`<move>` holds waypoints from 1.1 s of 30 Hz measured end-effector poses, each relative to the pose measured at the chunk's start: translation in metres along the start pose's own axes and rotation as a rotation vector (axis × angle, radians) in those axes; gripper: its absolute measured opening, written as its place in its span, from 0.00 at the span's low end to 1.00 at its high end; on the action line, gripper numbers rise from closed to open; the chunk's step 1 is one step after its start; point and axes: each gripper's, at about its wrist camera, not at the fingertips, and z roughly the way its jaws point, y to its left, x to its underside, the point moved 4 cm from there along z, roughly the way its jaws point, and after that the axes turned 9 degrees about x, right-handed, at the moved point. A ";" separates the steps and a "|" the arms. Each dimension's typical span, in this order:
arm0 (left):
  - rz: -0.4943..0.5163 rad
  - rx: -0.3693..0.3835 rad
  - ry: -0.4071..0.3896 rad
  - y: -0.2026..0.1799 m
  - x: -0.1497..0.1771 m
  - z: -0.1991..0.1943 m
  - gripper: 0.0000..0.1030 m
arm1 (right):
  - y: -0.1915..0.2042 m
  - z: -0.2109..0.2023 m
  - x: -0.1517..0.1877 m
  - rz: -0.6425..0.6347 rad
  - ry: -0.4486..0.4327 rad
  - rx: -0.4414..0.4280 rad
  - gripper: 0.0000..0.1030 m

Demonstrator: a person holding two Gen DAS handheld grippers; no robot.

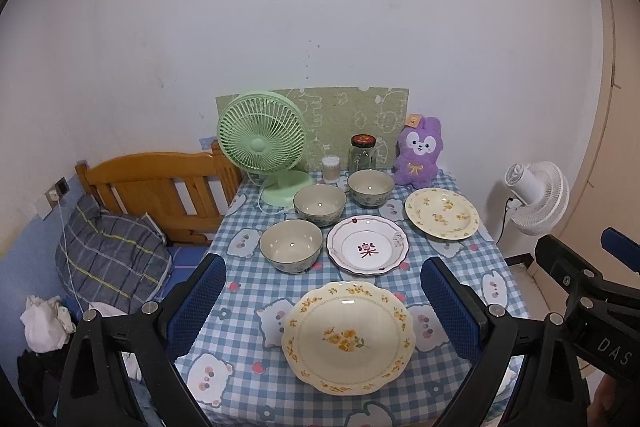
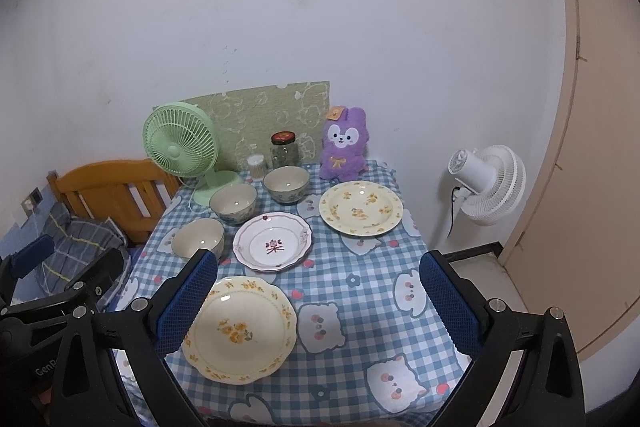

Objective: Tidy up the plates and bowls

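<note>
Both my claws hang open above the near edge of the bench (image 1: 472,267), holding nothing: the left claw (image 1: 324,311) straddles the near yellow-flowered plate (image 1: 347,337), the right claw (image 2: 320,307) is over bare checked cloth beside it. That plate sits close to the near edge. The white plate with the red motif (image 1: 368,245) lies mid-bench, the second yellow plate (image 1: 442,213) toward the far right corner, and three bowls run in a diagonal: the nearest bowl (image 1: 291,245) by the left edge, the middle bowl (image 1: 320,204), the far bowl (image 1: 370,187).

My worry is the grip. Glazed rims are thin and slick, so I expect a plate pinched at one side to tilt or slip. Nudging the near plate could send it off the edge. The bowls stand close, so reaching for one may knock its neighbour, or the green fan (image 1: 262,143) and glass jar (image 1: 363,155) behind them.
</note>
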 end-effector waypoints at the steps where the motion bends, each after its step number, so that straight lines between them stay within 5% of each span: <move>1: -0.003 -0.002 0.004 -0.001 0.001 0.001 0.96 | 0.000 0.002 -0.001 -0.004 0.005 -0.004 0.97; 21: -0.032 0.005 0.059 0.035 0.017 0.054 0.89 | 0.050 0.061 0.014 -0.047 0.085 -0.019 0.94; 33: -0.024 0.031 0.196 0.070 0.046 0.126 0.83 | 0.094 0.125 0.041 -0.075 0.165 0.014 0.91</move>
